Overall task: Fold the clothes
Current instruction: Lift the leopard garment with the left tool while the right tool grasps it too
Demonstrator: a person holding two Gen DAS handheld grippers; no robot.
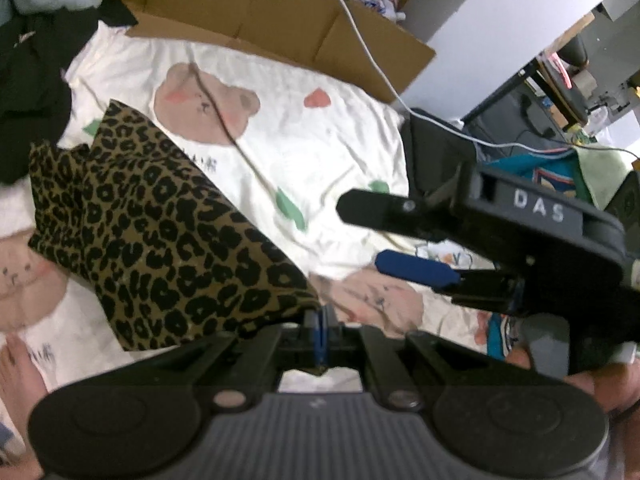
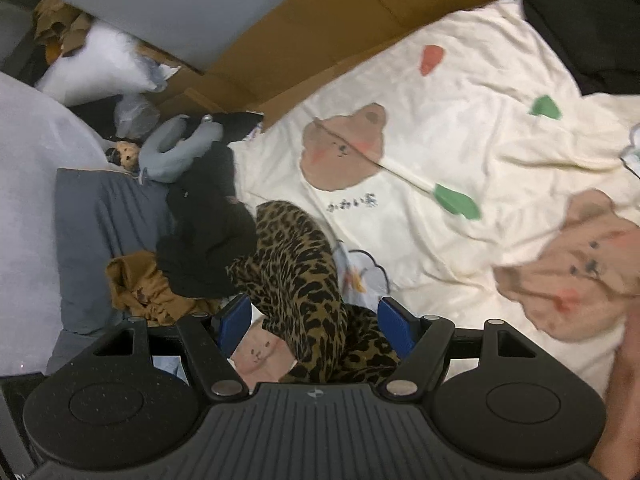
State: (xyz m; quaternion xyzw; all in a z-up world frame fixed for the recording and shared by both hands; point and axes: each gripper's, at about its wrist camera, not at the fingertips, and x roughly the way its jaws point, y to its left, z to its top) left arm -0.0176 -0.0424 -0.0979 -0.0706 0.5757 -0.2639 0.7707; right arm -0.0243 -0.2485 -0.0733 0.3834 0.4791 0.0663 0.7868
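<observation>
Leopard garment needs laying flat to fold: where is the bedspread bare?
The bear-print bedspread is bare between the cardboard box and the leopard garment. It is crowded beside the black clothes and brown garment.

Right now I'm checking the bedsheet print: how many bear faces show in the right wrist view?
3. One bear face sits mid-sheet, one near the right edge, one between the open right tongs beside the leopard cloth. Others may be covered.
</observation>
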